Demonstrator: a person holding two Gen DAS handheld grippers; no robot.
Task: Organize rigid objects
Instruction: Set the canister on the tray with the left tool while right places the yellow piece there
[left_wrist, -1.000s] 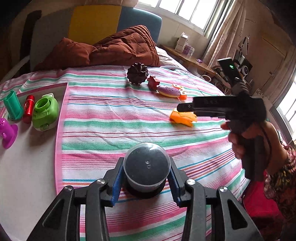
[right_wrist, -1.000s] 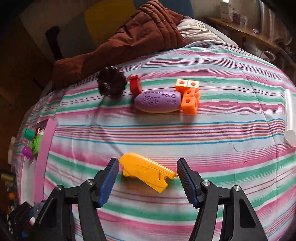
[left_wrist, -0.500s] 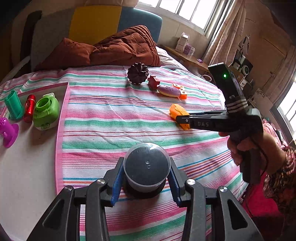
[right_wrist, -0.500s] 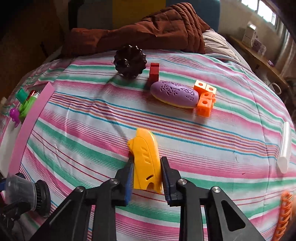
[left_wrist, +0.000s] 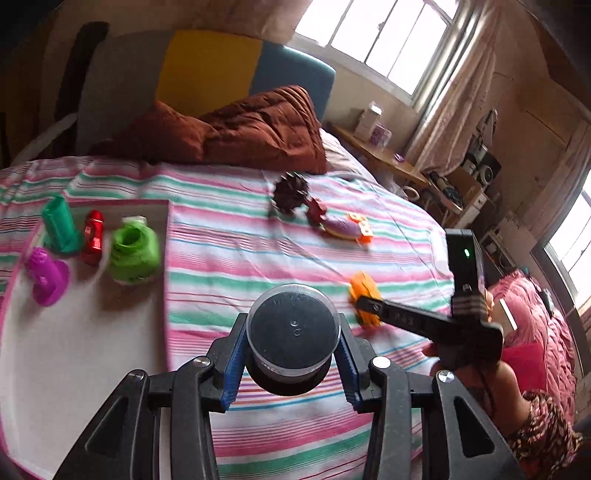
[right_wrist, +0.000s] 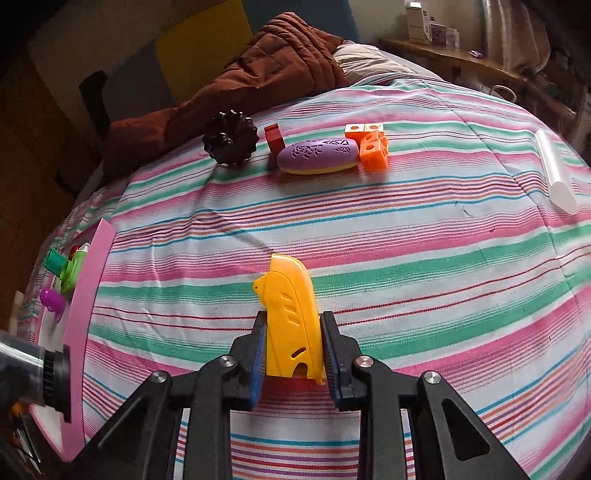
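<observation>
Right gripper (right_wrist: 291, 350): jaws drawn narrow, pads clamped on both flanks of the yellow plastic piece (right_wrist: 290, 314), which lies on the striped bedspread (right_wrist: 443, 258), rounded end pointing away.

Left gripper (left_wrist: 291, 363): jaws partly open, gripping a clear jar with black lid (left_wrist: 293, 332) above the bedspread, near the edge of the white mat (left_wrist: 74, 350).

On the mat: green cup (left_wrist: 61, 229), red car (left_wrist: 93, 236), green bottle (left_wrist: 133, 254), purple toy (left_wrist: 46, 275).

Far group on the bed: dark fluted mould (right_wrist: 229, 137), red block (right_wrist: 274, 137), purple oval (right_wrist: 317, 156), orange cubes (right_wrist: 371, 147); a white tube (right_wrist: 556, 171) well apart.

Step in hand: both items grasped, apparently bound for the mat, though blur hides whether the jar is clear of the cloth. Next: lift the yellow piece and set both items beside those already sorted.
</observation>
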